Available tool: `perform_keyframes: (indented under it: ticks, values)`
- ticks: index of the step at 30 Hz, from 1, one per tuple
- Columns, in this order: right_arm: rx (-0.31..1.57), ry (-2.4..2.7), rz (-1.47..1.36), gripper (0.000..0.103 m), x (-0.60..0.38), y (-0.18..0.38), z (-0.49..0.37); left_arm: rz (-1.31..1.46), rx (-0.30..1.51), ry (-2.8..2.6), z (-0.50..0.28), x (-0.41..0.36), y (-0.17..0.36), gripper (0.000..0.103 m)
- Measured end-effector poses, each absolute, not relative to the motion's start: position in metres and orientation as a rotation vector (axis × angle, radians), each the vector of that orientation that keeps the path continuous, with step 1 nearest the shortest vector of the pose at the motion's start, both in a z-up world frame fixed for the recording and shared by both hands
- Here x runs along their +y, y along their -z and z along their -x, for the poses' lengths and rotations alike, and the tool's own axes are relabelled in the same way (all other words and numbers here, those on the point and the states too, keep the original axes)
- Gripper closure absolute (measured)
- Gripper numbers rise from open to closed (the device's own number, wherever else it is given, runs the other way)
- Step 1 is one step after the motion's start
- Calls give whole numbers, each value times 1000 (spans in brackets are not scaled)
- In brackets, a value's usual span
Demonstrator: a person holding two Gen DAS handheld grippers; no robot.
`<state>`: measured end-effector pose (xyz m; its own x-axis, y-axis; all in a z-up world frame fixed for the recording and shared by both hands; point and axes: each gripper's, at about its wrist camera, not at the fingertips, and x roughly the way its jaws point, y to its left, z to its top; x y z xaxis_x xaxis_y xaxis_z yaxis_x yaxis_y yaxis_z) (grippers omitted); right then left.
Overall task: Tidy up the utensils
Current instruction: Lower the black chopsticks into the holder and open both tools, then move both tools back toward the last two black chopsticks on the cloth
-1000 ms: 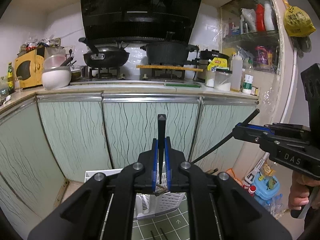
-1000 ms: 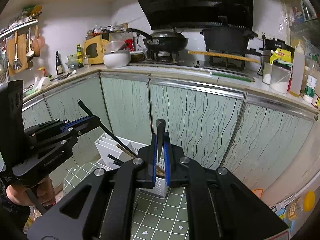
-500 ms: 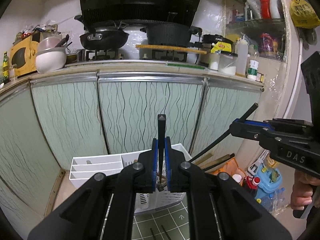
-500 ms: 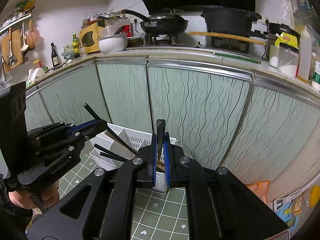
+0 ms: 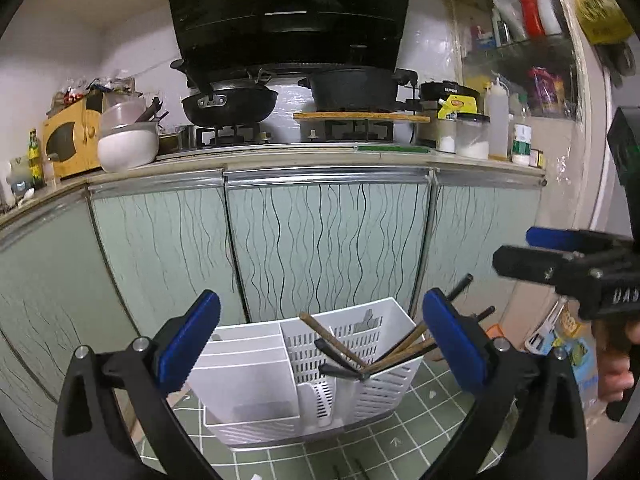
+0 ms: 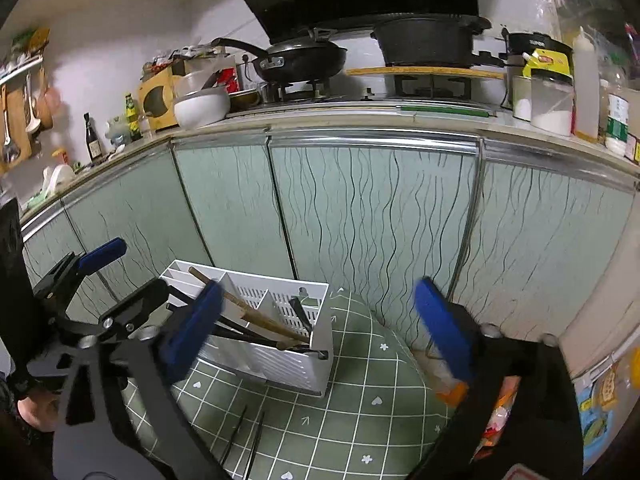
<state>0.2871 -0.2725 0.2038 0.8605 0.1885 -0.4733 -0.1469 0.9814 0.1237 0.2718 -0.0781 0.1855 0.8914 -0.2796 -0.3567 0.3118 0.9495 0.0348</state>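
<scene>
Green checked matting (image 6: 360,364) covered the floor before pale green cabinet doors (image 5: 320,240). On it stood the white utensil holder (image 5: 256,372), close to the doors. Several chopsticks (image 5: 332,340), some brown and some black, leaned crossed in its slotted right compartment; the plain left compartments looked bare. 2 black chopsticks (image 6: 244,436) lay on the matting just in front of the holder. The left gripper (image 5: 320,340) had just been opening, its blue pads wide apart with nothing pressed between them. The right gripper (image 6: 316,324) had just been opening too and held nothing. Above, a black pan (image 5: 230,102) sat on the stove.
</scene>
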Motion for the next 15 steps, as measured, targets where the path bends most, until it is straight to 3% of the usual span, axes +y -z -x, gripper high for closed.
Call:
perform_keyframes:
  ticks: [15]
  values:
    - [482, -175, -31, 8, -265, -210, -234, -51, 390, 321, -235, -61, -200, 5]
